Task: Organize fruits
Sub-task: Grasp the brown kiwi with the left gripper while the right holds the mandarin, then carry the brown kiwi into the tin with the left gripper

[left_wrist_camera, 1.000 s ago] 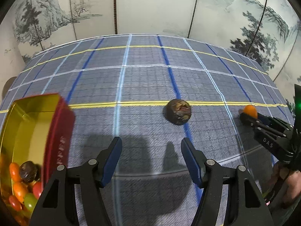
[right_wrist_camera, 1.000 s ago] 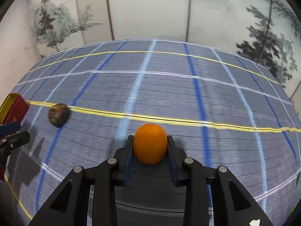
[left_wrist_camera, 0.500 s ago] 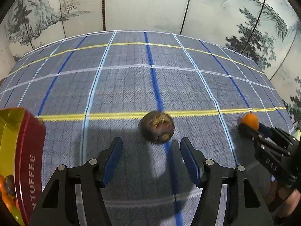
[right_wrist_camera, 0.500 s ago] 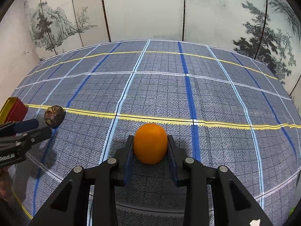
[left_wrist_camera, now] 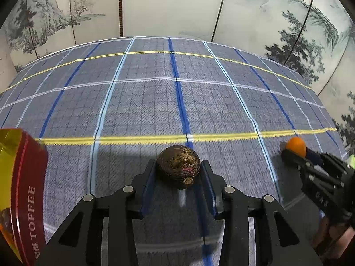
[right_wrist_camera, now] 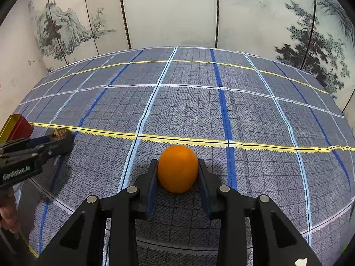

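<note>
A dark brown, wrinkled round fruit [left_wrist_camera: 177,170] lies on the plaid cloth, and my left gripper [left_wrist_camera: 178,163] is closing on it, the blue pads touching both of its sides. The same fruit [right_wrist_camera: 59,133] and left gripper [right_wrist_camera: 63,140] show at the left edge of the right wrist view. My right gripper [right_wrist_camera: 177,163] is shut on an orange [right_wrist_camera: 177,170] that rests on the cloth. In the left wrist view that orange [left_wrist_camera: 296,145] sits far right, in the right gripper [left_wrist_camera: 294,153].
A red toffee tin [left_wrist_camera: 26,177] with a gold inside stands at the left, holding some fruit; its corner [right_wrist_camera: 18,125] shows in the right wrist view. The blue-grey plaid tablecloth [left_wrist_camera: 155,102] runs back to a painted folding screen [left_wrist_camera: 168,6]. A hand [right_wrist_camera: 7,210] holds the left gripper.
My left gripper moved forward to the dark fruit and its jaws came together around it. The tin slid toward the left edge of view. The right gripper kept still on the orange.
</note>
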Available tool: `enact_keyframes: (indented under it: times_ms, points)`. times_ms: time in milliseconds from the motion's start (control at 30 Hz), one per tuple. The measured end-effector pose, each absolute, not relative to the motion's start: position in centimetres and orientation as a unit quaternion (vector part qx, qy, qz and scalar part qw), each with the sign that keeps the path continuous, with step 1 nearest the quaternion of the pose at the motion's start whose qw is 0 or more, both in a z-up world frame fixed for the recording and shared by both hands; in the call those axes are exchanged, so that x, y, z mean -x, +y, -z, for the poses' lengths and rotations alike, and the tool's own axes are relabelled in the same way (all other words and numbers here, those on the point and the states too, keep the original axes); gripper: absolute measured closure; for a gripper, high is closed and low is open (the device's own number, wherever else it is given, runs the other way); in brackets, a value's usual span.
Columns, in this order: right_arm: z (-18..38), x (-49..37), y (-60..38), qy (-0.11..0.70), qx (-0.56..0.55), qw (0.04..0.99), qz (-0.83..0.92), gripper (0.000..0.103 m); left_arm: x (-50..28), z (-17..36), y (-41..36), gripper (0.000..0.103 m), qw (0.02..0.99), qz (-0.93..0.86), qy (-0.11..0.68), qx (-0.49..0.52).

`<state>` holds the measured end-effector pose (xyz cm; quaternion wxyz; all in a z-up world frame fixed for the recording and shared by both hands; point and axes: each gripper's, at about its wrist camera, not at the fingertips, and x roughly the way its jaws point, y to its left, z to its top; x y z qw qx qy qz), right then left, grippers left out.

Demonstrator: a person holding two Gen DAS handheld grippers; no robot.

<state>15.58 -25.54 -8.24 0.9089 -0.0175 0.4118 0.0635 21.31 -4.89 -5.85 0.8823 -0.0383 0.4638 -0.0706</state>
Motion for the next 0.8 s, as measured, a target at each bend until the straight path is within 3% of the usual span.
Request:
enact_keyframes:
  times_ms: [800]
  points:
    - [8.4, -15.6, -24.5, 0.413, 0.037, 0.908, -0.054, 0.071, -13.1, 3.1, -1.7, 0.063, 0.888, 0.041, 0.457, 0.023]
